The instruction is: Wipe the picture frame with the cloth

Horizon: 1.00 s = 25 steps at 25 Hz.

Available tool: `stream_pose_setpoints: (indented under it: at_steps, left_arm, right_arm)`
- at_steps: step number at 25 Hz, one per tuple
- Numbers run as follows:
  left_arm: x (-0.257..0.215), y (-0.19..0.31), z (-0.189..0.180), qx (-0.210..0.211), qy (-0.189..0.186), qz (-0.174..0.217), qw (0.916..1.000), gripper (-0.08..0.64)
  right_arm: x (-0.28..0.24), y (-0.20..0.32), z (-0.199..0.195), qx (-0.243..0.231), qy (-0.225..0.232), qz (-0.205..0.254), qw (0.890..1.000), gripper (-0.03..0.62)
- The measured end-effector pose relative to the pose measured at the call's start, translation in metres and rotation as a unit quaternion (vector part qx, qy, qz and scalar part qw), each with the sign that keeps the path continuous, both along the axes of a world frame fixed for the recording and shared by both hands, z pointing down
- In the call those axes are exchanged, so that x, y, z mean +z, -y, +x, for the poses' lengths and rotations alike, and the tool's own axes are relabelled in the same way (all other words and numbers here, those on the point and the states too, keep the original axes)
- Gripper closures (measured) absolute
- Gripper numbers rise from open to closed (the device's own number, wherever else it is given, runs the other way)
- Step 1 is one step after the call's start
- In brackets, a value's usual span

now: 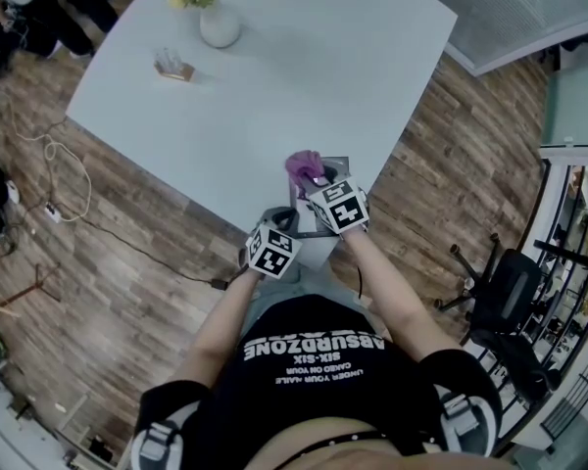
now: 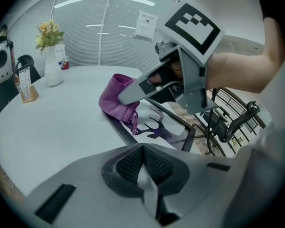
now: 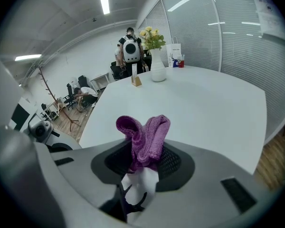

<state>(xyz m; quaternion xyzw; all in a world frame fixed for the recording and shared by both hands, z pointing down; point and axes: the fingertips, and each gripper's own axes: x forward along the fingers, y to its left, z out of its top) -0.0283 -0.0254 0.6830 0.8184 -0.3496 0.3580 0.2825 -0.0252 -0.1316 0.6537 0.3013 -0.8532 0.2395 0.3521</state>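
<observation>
Left jaws: in the left gripper view, the left gripper (image 2: 142,148) has its ribbed pads pressed together with nothing visible between them. It sits low over the white tabletop (image 2: 52,127).
Left gripper view, ahead: the picture frame (image 2: 168,127) lies flat, with a dark antlered silhouette on its white print. The right gripper (image 2: 121,98) presses a purple cloth (image 2: 113,106) onto the frame's far end. The left gripper is apart from the frame.
Right jaws: in the right gripper view they are clenched on the bunched cloth, which sticks up past the tips. The antler print shows through the gap beneath.
Head view: both grippers work at the near corner of the tabletop, just in front of the person. The frame is close to that edge. A vase of flowers (image 1: 219,23) and a small card stand (image 1: 173,65) are well apart on the far side.
Step in hand: wiping looks to be under way, with the cloth on the frame's far part.
Next move: probably a stroke of the cloth along the glass toward the near end, with steady downward pressure. The frame is unheld and near the edge, so it could slide, and the idle left gripper might brace it.
</observation>
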Motion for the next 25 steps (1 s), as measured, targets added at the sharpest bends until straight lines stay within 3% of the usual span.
stream_pose_setpoints:
  at_steps: [17,25]
  left_arm:
    - [0.002,-0.001,-0.001,-0.028,0.003,-0.010,0.9996,0.545]
    - [0.001,0.002,0.000,-0.028,0.002,0.003,0.9996,0.545]
  right_arm:
    - [0.002,0.003,0.042,0.049,-0.013,-0.003,0.999,0.457]
    - [0.003,-0.001,0.042,0.043,-0.012,-0.003,0.999,0.457]
